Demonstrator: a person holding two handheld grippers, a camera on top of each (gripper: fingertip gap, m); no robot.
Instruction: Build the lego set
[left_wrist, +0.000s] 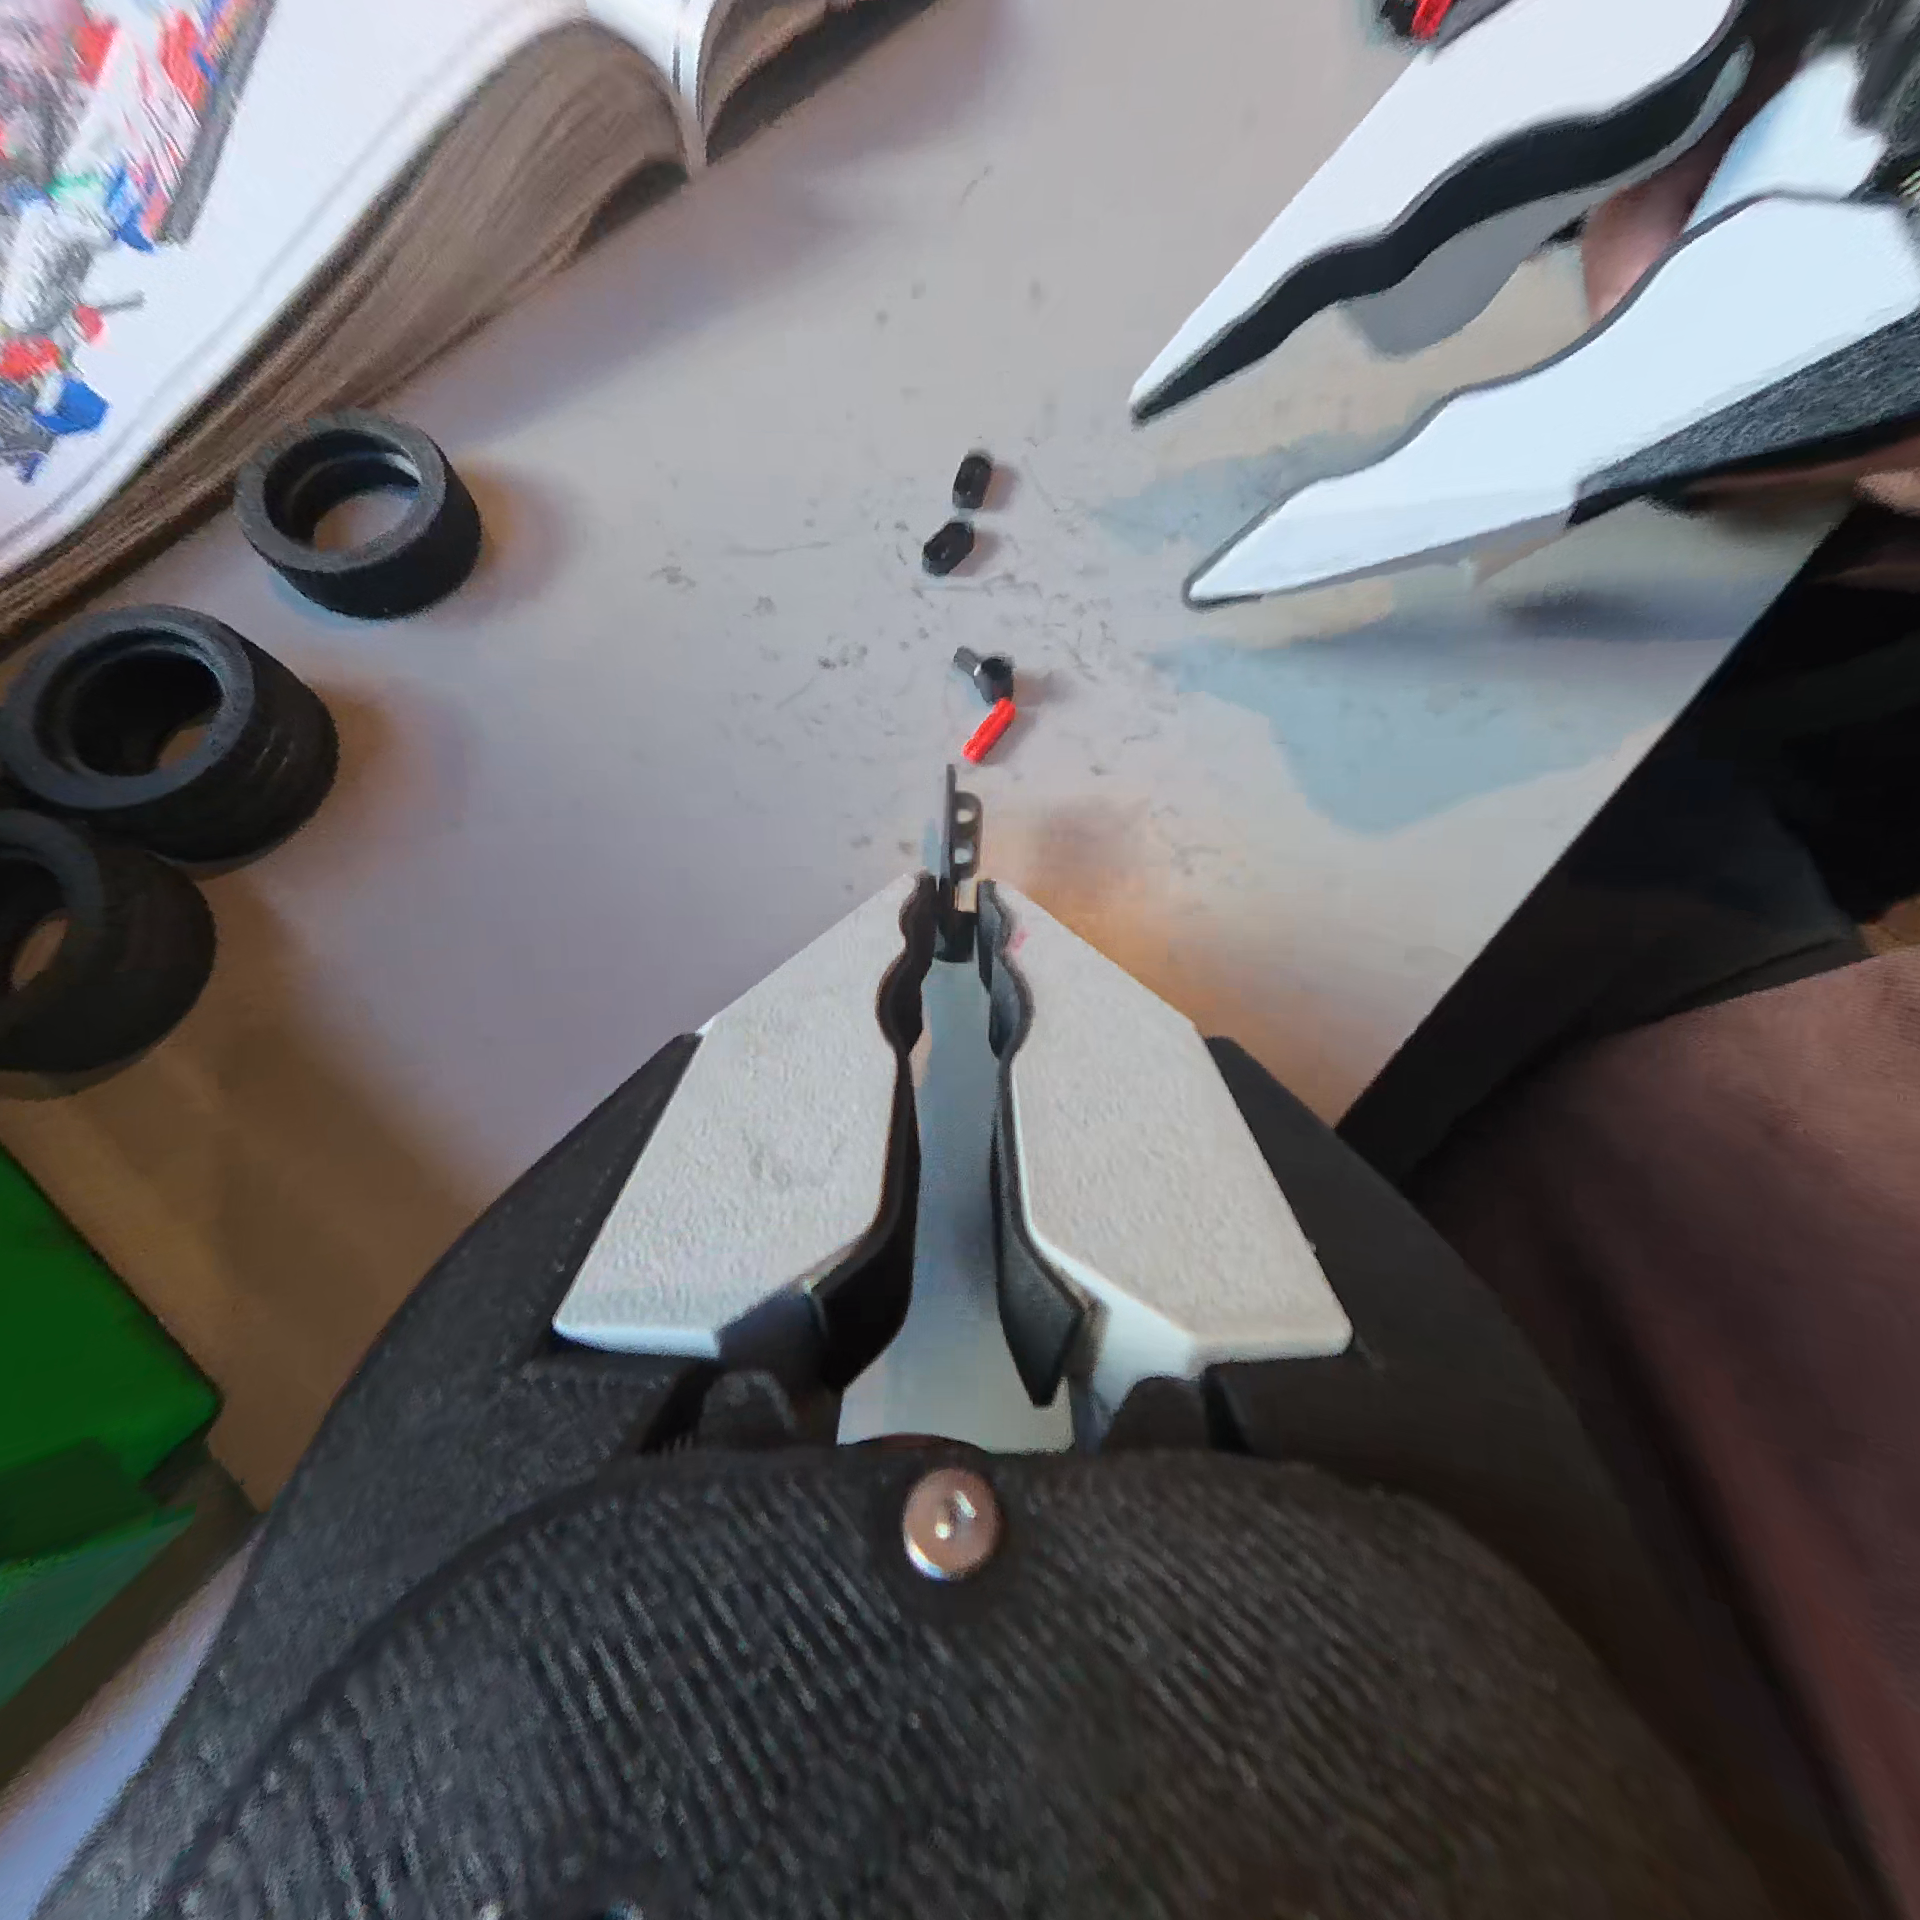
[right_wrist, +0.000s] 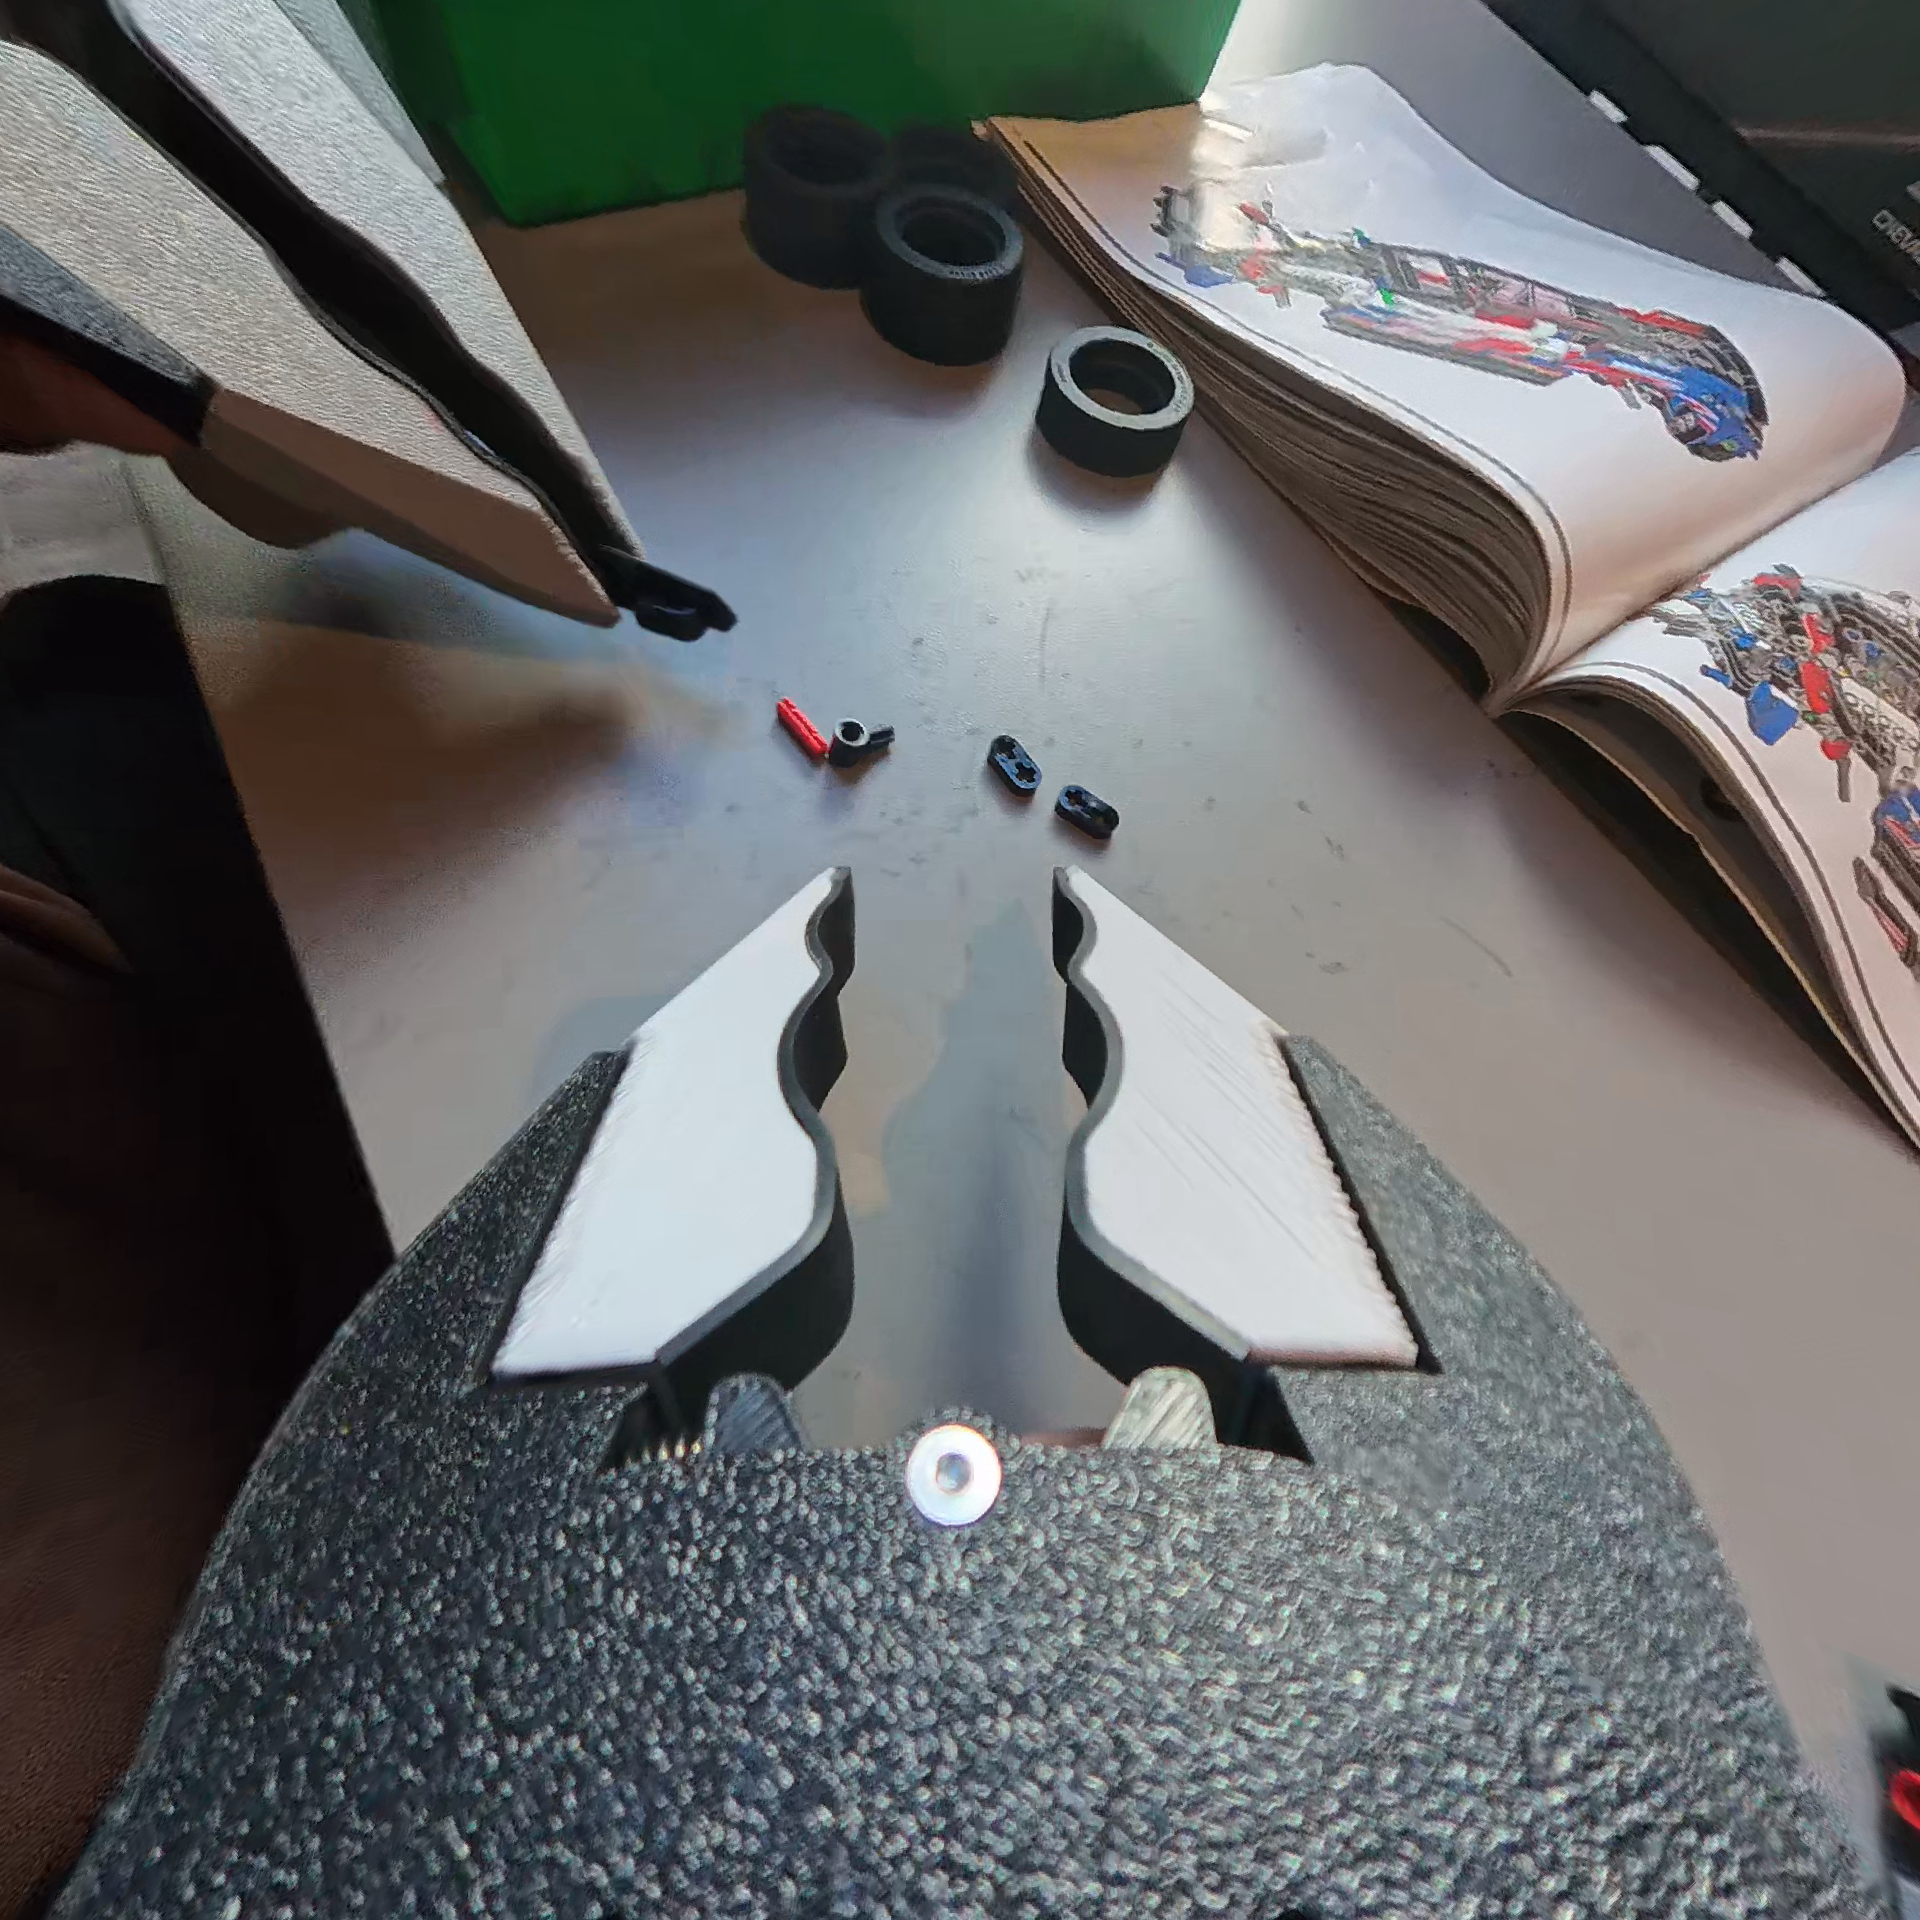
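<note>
Table (right_wrist: 1195, 935) smooth, scuffed, matt grey; tyres (right_wrist: 940, 272) matt black rubber-like; instruction booklet (right_wrist: 1507, 343) glossy paper; red axle pin (right_wrist: 800, 724) shiny plastic; right gripper (right_wrist: 953, 894) body rough grained black, white fingers (right_wrist: 1184, 1122) finely ridged.

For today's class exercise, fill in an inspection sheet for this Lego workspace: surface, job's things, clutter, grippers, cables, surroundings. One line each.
Surface: pale table, scuffed and speckled near the parts.
Job's things: red pin touching a black connector; two small black two-hole links lying apart beside them; a black beam piece held off the table; black tyres, one alone, the others grouped; open instruction book.
Clutter: nothing seen beyond scuff marks.
Grippers: left gripper shut on the beam piece; right gripper open, empty, facing the loose parts.
Cables: nothing seen.
Surroundings: green box behind the tyres; dark items past the book, unclear.
</note>
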